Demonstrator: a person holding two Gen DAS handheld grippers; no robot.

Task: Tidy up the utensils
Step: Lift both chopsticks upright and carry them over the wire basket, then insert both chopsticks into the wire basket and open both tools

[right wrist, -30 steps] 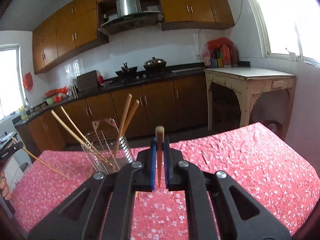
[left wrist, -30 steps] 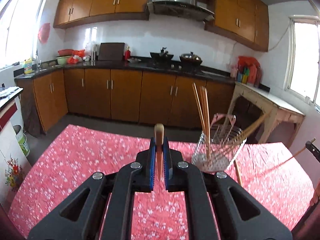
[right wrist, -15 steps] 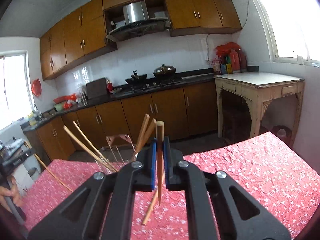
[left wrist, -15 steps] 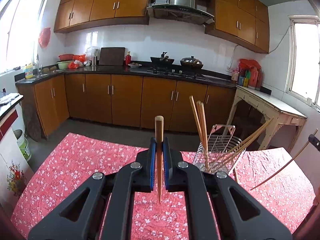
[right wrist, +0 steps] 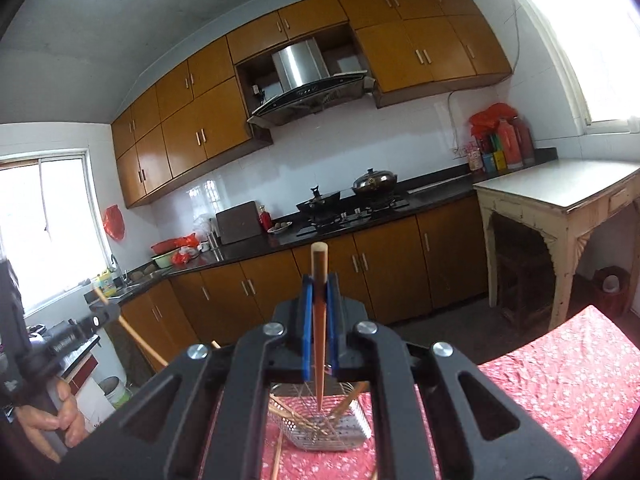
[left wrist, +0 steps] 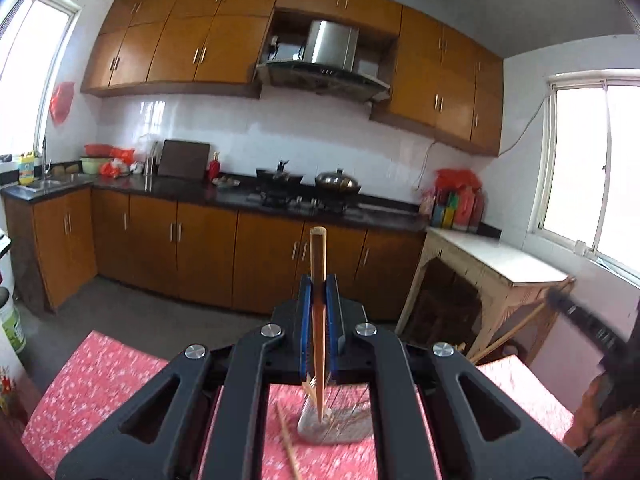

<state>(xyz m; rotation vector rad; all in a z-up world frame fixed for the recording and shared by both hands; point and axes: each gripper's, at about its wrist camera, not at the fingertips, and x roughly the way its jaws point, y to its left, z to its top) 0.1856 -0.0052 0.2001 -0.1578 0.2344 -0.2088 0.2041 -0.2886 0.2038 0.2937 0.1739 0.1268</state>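
Note:
My left gripper [left wrist: 319,292] is shut on a wooden chopstick [left wrist: 318,320] held upright, tip down over the wire utensil basket [left wrist: 340,426] on the red floral tablecloth [left wrist: 100,380]. My right gripper [right wrist: 319,292] is shut on another chopstick [right wrist: 319,320], its tip pointing into the same basket [right wrist: 324,428], which holds several chopsticks [right wrist: 292,414]. The left gripper [right wrist: 64,336] with its chopstick shows at the left of the right wrist view. The right gripper [left wrist: 580,316] shows blurred at the right of the left wrist view.
A loose chopstick [left wrist: 289,446] lies on the cloth beside the basket, also seen in the right wrist view [right wrist: 277,456]. A cream side table [right wrist: 560,196] stands at the right. Kitchen cabinets [left wrist: 200,256] and stove [left wrist: 296,196] line the far wall.
Both grippers have risen and come in above the basket, which now sits low between the fingers in both views. Each still holds its chopstick.

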